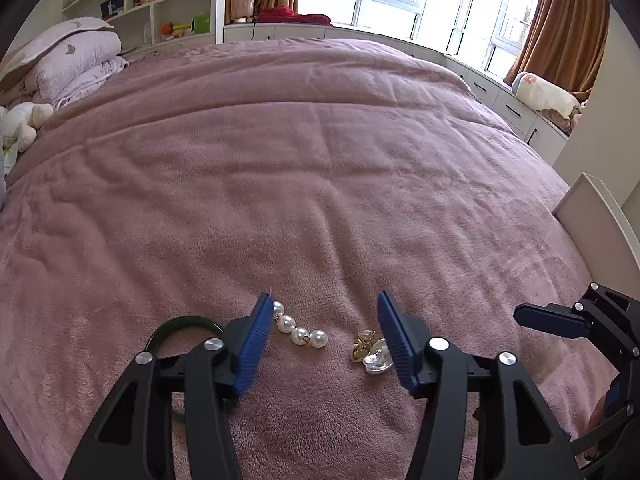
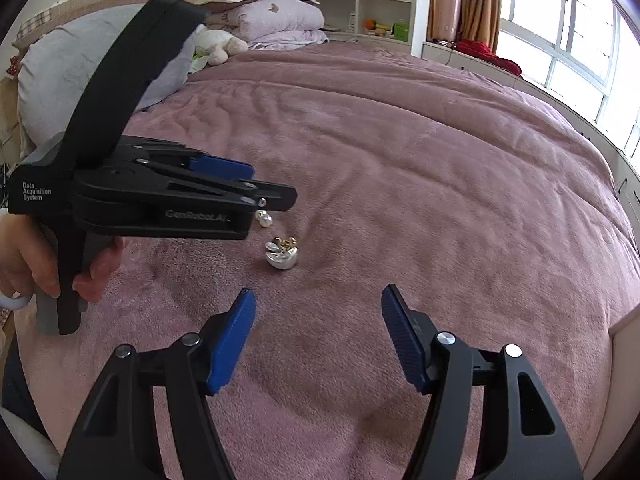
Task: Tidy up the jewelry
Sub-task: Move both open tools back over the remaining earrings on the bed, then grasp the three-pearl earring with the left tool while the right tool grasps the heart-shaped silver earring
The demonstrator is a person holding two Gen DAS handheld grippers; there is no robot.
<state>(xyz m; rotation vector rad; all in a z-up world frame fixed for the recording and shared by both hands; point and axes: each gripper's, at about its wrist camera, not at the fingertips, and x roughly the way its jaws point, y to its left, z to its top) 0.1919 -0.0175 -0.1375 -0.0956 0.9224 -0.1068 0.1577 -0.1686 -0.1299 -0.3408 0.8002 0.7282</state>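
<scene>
On the pink bedspread (image 1: 320, 184) lie a short string of pearls (image 1: 300, 330), a gold and silver charm cluster (image 1: 370, 354) and a dark green bangle (image 1: 180, 330). My left gripper (image 1: 324, 300) hovers open just above them; the pearls sit beside its left pad, the cluster beside its right pad, neither touched. The bangle lies partly hidden behind the left finger. In the right wrist view my right gripper (image 2: 318, 294) stands open over bare blanket, short of the charm cluster (image 2: 282, 254). A hand holds the left gripper (image 2: 276, 194) there, hiding most of the pearls (image 2: 264, 218).
Folded bedding (image 1: 76, 60) and a white plush toy (image 1: 22, 122) lie at the head of the bed. A white footboard (image 1: 600, 220) edges the bed on the right. Shelves (image 1: 160, 4) and a windowsill bench (image 1: 500, 92) stand beyond the bed.
</scene>
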